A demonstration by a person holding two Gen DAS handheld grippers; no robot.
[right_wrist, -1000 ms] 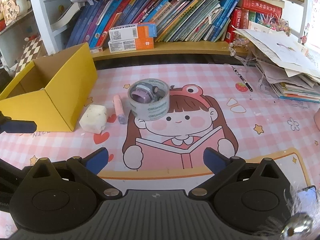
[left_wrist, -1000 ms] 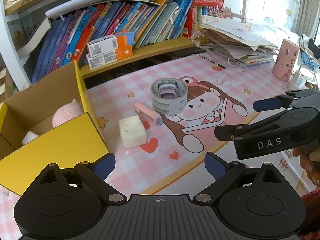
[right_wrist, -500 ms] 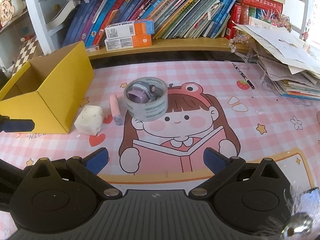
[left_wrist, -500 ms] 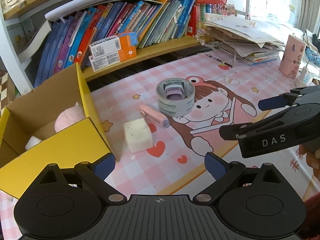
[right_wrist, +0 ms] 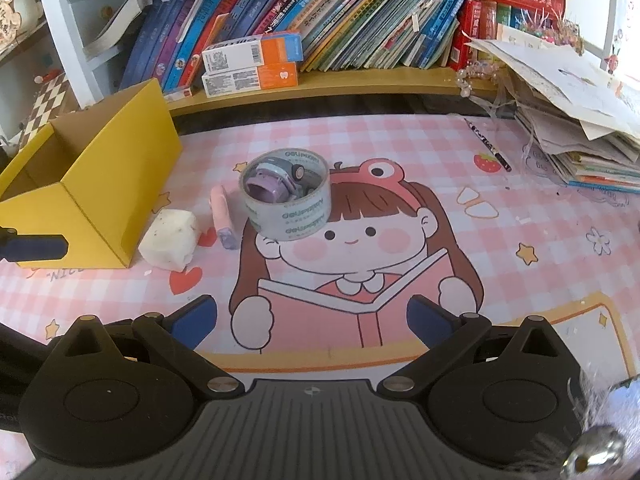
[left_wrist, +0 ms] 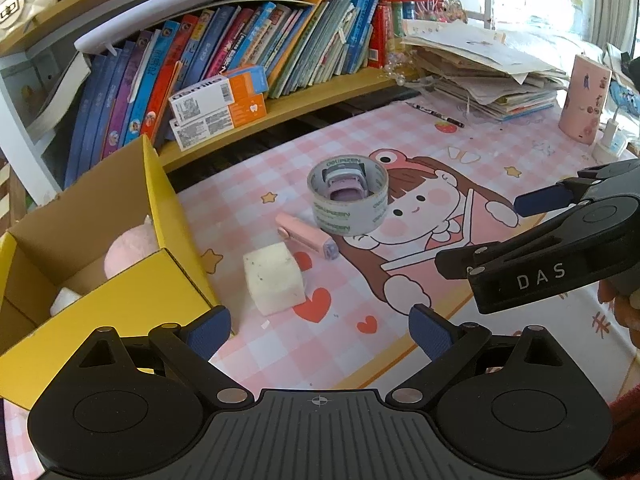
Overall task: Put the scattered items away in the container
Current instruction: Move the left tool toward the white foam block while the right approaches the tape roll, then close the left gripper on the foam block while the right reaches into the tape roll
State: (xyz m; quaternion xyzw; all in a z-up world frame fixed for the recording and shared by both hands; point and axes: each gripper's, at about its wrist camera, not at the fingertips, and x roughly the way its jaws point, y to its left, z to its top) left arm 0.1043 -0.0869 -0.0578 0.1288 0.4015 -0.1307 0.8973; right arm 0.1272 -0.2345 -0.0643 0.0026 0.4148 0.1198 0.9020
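While both hand-held grippers gape, sponge (left_wrist: pixel 273 282) beside box (left_wrist: pixel 120 308) edge

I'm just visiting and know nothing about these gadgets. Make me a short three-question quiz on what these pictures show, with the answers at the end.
1. True or false: the left gripper and the right gripper are both open and hold nothing.
2. What lies nearest the yellow box on the mat: A) the tape roll, B) the white block, C) the pink stamp?
3. Fill in: a small purple thing sits ____ the tape roll.

Key
1. True: the blue pads of each stand wide apart with only mat between them.
2. B: it lies beside the box's near corner.
3. Inside, within the roll's ring.
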